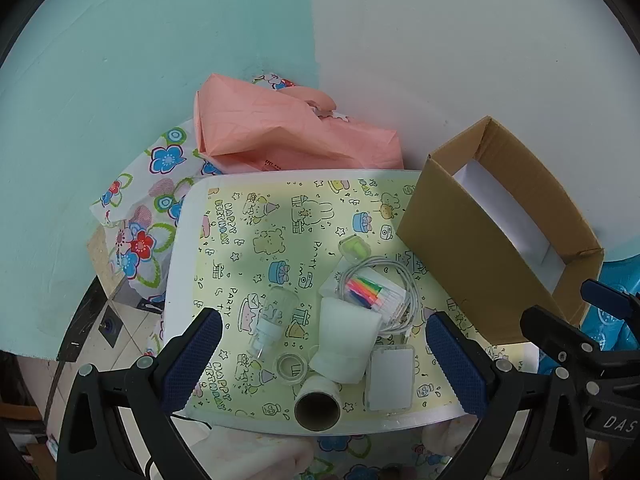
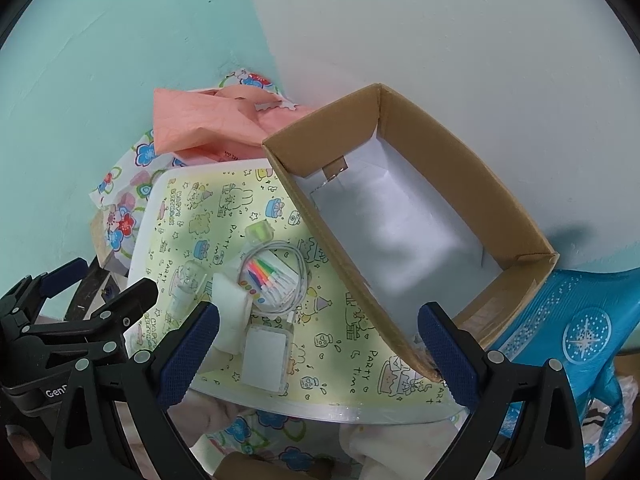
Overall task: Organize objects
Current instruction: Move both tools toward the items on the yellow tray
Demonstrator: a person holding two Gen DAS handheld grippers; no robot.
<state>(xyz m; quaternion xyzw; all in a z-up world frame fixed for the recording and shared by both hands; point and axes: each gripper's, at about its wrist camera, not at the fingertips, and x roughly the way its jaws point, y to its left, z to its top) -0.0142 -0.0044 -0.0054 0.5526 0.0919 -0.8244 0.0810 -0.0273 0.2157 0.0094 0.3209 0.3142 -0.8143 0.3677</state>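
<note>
Both sets of fingers spread wide, holding nothing: left gripper (image 1: 324,356) poised over the clutter, right gripper (image 2: 320,354) poised near the front corner of the cardboard box (image 2: 404,216).

Objects to organize all bunched at the near end of the party-print counter (image 1: 248,216), none in the box yet: small clear bottle (image 1: 274,320) lying on its side, clear tape ring (image 1: 291,368), cardboard tube (image 1: 318,404), white foam block (image 1: 346,340), flat clear case (image 1: 391,378), candle pack (image 1: 366,292) ringed by a coiled white cable (image 1: 400,280), green earplug case (image 1: 354,249) just beyond.

Box empty, white-lined, standing on the right part of the counter.

Likely trouble from here:
- Cable looped around the candle pack, so lifting either probably drags the other.
- Bottle and tube round, likely to roll away under an off-centre pinch; tube already close to the near edge, easily knocked off.
- Foam block touching tube and case, so a wide closing grasp may shove its neighbours.
- Right fingers near the box wall; a careless sweep could push the box.
</note>
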